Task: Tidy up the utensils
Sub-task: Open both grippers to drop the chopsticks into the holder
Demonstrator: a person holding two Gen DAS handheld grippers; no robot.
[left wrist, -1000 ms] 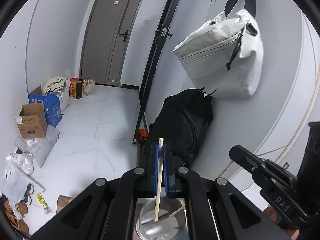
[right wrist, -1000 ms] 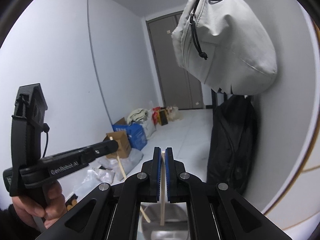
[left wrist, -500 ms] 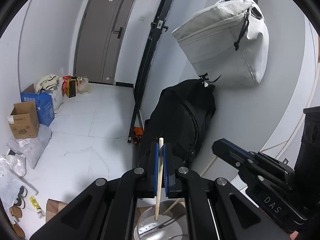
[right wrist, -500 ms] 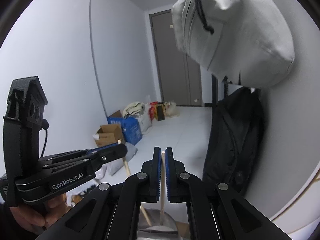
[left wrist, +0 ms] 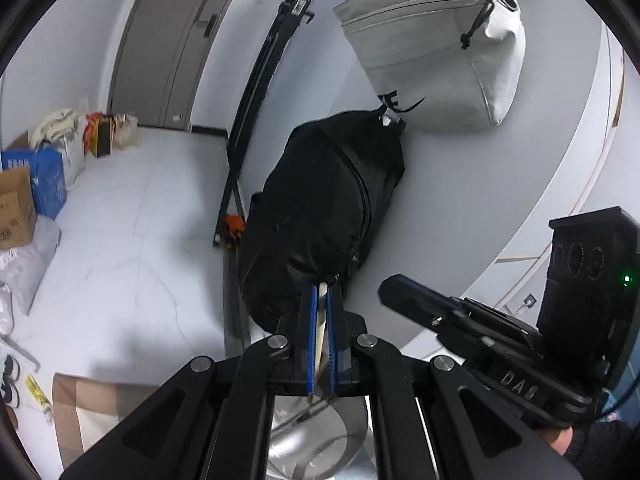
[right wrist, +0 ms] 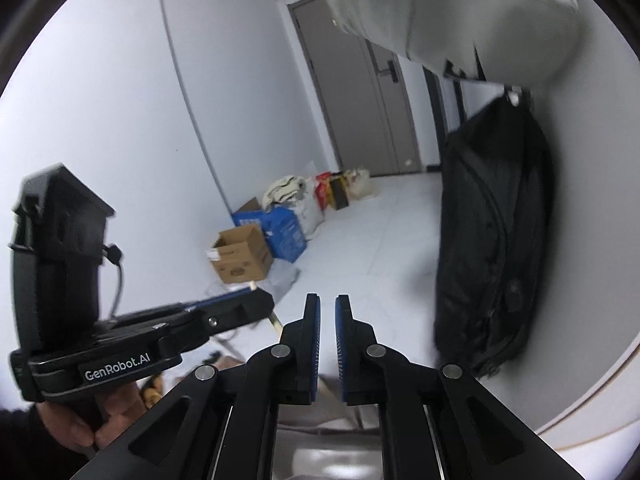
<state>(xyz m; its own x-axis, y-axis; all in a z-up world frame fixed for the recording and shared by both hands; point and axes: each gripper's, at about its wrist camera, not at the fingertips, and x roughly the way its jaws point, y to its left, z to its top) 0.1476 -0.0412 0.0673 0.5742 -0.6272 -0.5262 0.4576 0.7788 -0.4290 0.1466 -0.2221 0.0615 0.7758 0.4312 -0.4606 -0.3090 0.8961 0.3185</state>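
The left gripper (left wrist: 319,300) has its blue-padded fingers (left wrist: 311,332) pressed together on a chopstick (left wrist: 320,336), a slim, pale wooden stick with a squared, blunt top end that shows just above the pads. The stick runs down between the pads and out below them, its lower end reaching into a steel bowl (left wrist: 344,440) directly under the gripper. The bowl is round, shiny and silver-grey, with a thin rim, and streaks of reflection show on its inner wall. Another thin pale stick lies slanted inside it near the rim, though most of it is hidden by the gripper's body.

The right gripper (right wrist: 327,312) is opening its fingers (right wrist: 314,340): a narrow gap stands between the two blue pads and nothing is between them. Under it, seen through the gripper frame, is a blurred stretch of the same shiny bowl (right wrist: 328,452). In the right wrist view the left gripper comes in from the left, held by a hand (right wrist: 76,424), and a short length of the pale chopstick (right wrist: 276,322) shows below its tip.

Beyond the grippers, a black bag (left wrist: 320,216) leans against the wall, a pale grey bag (left wrist: 436,48) hangs above it, and cardboard boxes (right wrist: 242,254) stand on the white tile floor (left wrist: 120,240).
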